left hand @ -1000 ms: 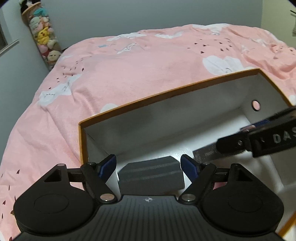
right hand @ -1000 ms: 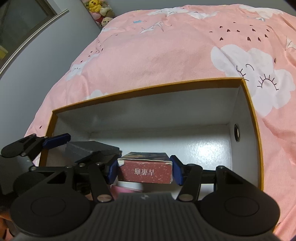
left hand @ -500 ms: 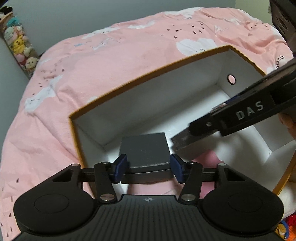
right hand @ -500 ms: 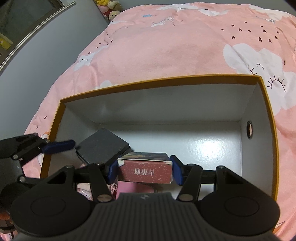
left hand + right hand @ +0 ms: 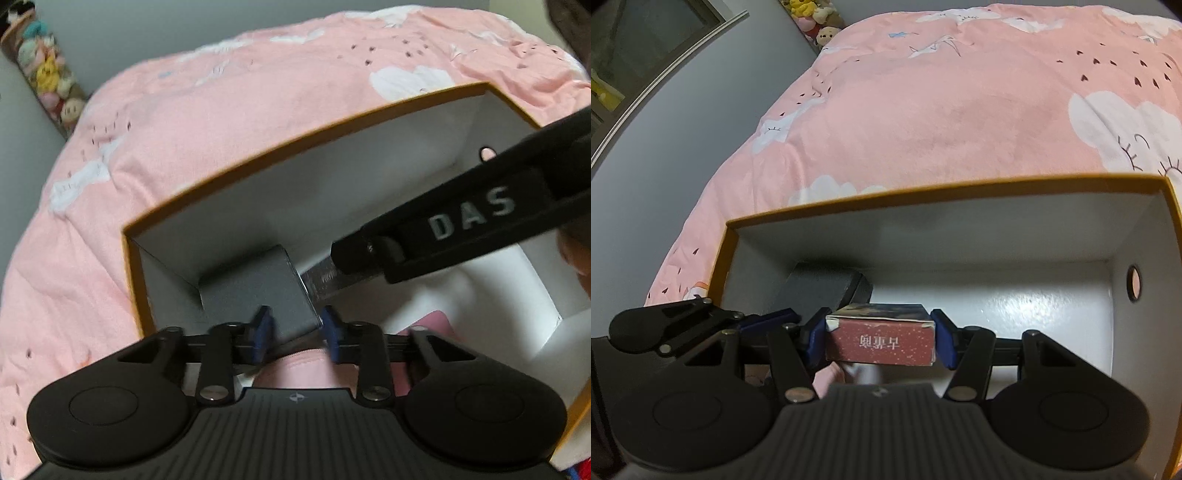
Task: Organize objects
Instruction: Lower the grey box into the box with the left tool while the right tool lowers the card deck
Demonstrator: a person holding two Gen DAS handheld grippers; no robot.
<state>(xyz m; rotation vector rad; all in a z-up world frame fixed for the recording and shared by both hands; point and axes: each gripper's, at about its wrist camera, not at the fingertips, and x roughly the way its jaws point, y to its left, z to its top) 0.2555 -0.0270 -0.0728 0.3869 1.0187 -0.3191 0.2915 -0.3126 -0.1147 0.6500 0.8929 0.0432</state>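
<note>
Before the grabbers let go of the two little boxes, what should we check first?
1. Left gripper grips the grey box: ok.
2. Right gripper grips the red box: ok.
3. Both boxes are inside the orange-rimmed box: ok.
4. Grey box sits tucked in the far left corner: ok.
5. Grey box rests flat on the floor: cannot tell.
6. Bare floor beyond the red box: ok.

Red box (image 5: 881, 341) hides pink item; bed (image 5: 960, 110) cropped.
</note>
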